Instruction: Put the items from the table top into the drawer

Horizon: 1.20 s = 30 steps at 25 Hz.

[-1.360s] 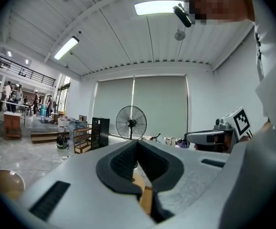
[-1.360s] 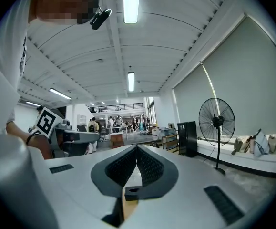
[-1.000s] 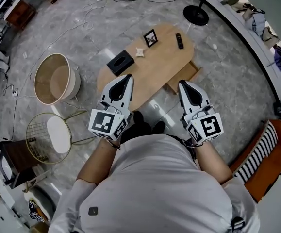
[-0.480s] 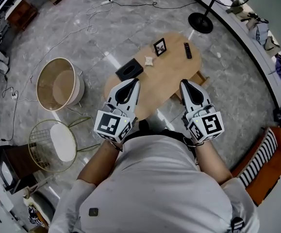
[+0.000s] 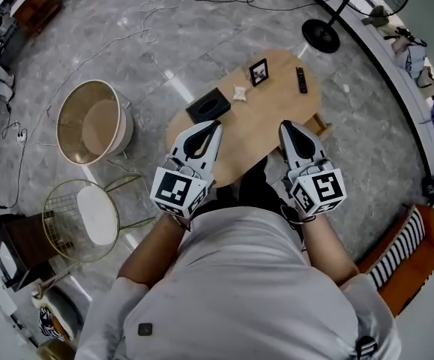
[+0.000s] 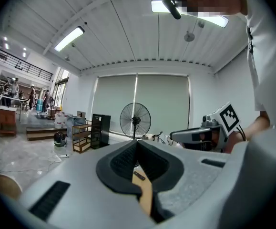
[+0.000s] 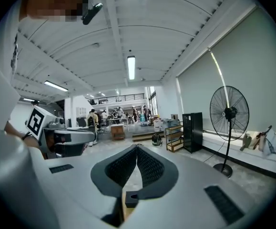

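Jaws together on both sides! The left gripper (image 6: 138,146) has its dark ribbed pads pressed against each other with nothing between them. The right gripper (image 7: 137,149) matches it: pads meeting, empty.

In the head view, both sit low in the centre of the frame, side by side and well apart. Their tips lie over the near edge of the pale wooden oval table (image 5: 265,118).

All the goods sit on the table's far half, upper centre of the frame:
- **Left:** a black rectangular tissue box (image 5: 208,105) with a slot in its top.
- **Just right of it:** a small white crumpled object (image 5: 240,93).
- **Further up:** a black-framed square picture (image 5: 258,71).
- **Far right:** a slim black remote control (image 5: 301,79).

None of them touches another.

Plenty of room here. Bare wood fills the stretch between the gripper tips and the items. A sliver of pale wooden drawer (image 5: 320,124) pokes out under the table's lower right edge. Grey marble floor (image 5: 127,43) surrounds the table. A round beige tub (image 5: 89,122) stands off to the left, a round wire stool with a white seat (image 5: 82,220) sits below it, and a black round fan base (image 5: 320,32) is at the upper right.

The remote's long axis runs nearly up and down the frame, its top leaning slightly left. The tissue box's long axis climbs from lower left to upper right, roughly along the table's own length.
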Available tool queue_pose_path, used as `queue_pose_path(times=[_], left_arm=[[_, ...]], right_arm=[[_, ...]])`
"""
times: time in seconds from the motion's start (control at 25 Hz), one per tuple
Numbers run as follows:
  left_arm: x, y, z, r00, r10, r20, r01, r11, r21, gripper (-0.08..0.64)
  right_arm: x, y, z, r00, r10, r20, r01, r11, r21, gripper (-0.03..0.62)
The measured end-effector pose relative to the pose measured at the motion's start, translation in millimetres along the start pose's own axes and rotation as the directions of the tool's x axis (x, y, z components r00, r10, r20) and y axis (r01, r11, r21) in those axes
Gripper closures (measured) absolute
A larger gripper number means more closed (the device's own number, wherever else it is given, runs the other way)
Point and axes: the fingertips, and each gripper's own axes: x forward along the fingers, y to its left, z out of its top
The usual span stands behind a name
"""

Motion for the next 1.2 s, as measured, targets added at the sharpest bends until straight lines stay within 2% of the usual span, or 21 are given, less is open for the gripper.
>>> queue_pose_path(times=[0.24, 0.56, 0.72, 1.0, 1.12, 1.2], left_arm=[[34.7, 27.7, -18.7, 0.997, 0.049, -0.053, -0.051, 0.998, -0.034, 0.551], [94.3, 64.1, -51.0, 0.987, 0.109, -0.121, -0.117, 0.991, -0.063, 0.551], [123.7, 89.5, -82.0, 0.98, 0.128, -0.152, -0.141, 0.987, -0.076, 0.551], [168.3, 113.5, -146.7, 0.962, 0.149, -0.229, -0.174, 0.981, -0.091, 0.551], [182.3, 123.4, -173.2, 0.956, 0.143, -0.256, -0.171, 0.981, -0.09, 0.551], [191.4, 131.5, -191.9, 0.951, 0.146, -0.271, -0.177, 0.98, -0.095, 0.551]], right_arm=[[40.8, -34.9, -23.7, 0.997, 0.035, -0.062, -0.034, 0.999, 0.015, 0.569], [105.9, -84.6, -72.8, 0.98, 0.106, -0.166, -0.1, 0.994, 0.045, 0.568], [144.5, -104.4, -111.9, 0.961, 0.151, -0.233, -0.134, 0.987, 0.085, 0.566], [191.7, -137.3, -177.7, 0.93, 0.22, -0.294, -0.177, 0.97, 0.167, 0.561], [215.2, -150.1, -213.6, 0.913, 0.231, -0.336, -0.17, 0.964, 0.202, 0.497], [231.6, -158.6, -236.0, 0.902, 0.237, -0.36, -0.161, 0.96, 0.227, 0.497]])
